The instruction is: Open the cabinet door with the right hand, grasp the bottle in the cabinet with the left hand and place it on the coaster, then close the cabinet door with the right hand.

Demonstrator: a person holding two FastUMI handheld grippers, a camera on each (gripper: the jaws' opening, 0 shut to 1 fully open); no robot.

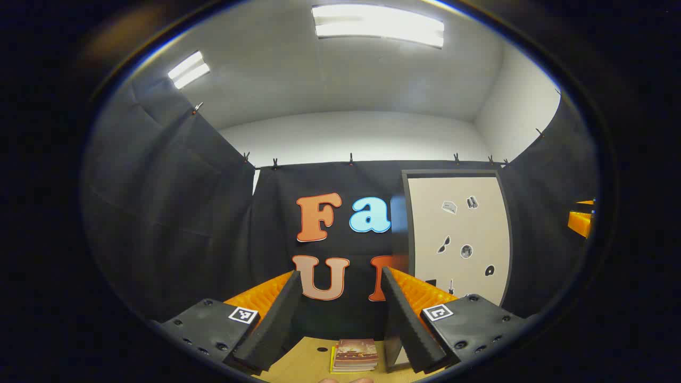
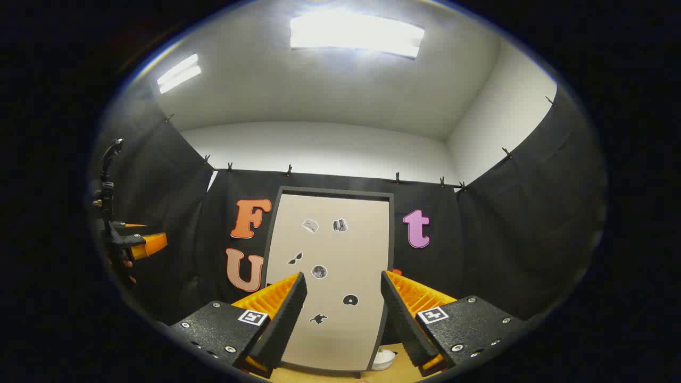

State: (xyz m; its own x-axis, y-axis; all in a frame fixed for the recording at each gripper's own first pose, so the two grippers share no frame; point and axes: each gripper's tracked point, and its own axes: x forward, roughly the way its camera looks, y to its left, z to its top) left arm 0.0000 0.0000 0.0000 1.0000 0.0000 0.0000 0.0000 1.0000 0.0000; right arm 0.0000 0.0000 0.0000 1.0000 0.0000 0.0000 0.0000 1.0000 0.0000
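Observation:
The cabinet's beige door [image 2: 330,276] with several small stickers stands shut, straight ahead in the right gripper view. My right gripper [image 2: 343,284] is open in front of it, apart from it, with nothing between its fingers. In the left gripper view the same door [image 1: 457,234] sits to the right, and my left gripper [image 1: 340,282] is open and empty, facing the black cloth wall. The other gripper [image 2: 133,244] shows at the far left of the right gripper view, held by a hand. The bottle is hidden.
A short stack of books [image 1: 355,355] lies on the wooden table [image 1: 314,361] below the left gripper. A small white object [image 2: 383,359] sits on the table at the door's lower right corner. Black cloth walls close in on all sides.

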